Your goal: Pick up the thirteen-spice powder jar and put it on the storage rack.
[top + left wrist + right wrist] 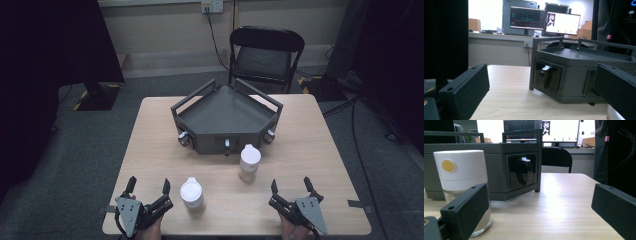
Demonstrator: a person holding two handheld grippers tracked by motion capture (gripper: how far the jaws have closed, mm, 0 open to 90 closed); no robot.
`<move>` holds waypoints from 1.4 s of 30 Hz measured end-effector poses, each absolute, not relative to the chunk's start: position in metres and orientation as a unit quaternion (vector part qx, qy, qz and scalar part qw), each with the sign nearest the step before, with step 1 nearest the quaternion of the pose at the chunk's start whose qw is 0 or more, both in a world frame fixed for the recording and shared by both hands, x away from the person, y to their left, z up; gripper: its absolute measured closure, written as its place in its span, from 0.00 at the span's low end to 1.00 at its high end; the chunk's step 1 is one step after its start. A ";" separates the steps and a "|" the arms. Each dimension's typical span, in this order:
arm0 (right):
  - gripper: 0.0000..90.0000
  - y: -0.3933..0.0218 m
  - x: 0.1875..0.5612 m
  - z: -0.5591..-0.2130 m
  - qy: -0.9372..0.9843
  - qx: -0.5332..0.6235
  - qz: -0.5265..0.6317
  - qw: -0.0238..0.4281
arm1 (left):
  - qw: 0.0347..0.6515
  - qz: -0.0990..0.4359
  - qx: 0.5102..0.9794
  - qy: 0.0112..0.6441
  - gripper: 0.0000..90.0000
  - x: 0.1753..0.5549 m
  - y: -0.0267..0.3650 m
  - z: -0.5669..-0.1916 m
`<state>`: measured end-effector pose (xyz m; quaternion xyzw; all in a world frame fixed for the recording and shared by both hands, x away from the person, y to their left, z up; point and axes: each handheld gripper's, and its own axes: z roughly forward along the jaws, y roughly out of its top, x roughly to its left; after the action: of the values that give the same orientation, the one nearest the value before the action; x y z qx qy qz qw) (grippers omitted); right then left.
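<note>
My left gripper (148,186) rests wide open, gripping nothing; the white-lidded clear plastic jar (192,196) stands just right of it. My right gripper (291,186) (also wide open, empty) sits apart from a second white-lidded jar (249,162), ahead-left. The grey angular metal tray (227,116) lies beyond both.

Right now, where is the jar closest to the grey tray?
In the high view, that white-lidded jar stands right of centre, just before the grey tray, ahead of the right hand-held gripper.
</note>
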<state>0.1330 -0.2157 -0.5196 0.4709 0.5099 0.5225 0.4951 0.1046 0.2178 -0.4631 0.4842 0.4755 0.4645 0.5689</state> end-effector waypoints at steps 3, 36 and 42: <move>0.00 -0.216 0.133 -0.520 0.510 0.471 0.522 0.495 | 0.574 0.463 0.485 0.470 0.00 0.102 0.217 -0.461; 0.00 -0.215 0.133 -0.520 0.509 0.471 0.522 0.496 | 0.604 0.432 0.537 0.401 0.00 0.095 0.193 -0.473; 0.00 -0.215 0.133 -0.520 0.509 0.471 0.522 0.496 | 0.597 0.425 0.551 0.398 0.03 0.094 0.184 -0.481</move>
<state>0.1329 -0.2150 -0.5197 0.4715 0.5091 0.5216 0.4964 0.0943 0.1840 -0.4809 0.5515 0.3984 0.4250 0.5971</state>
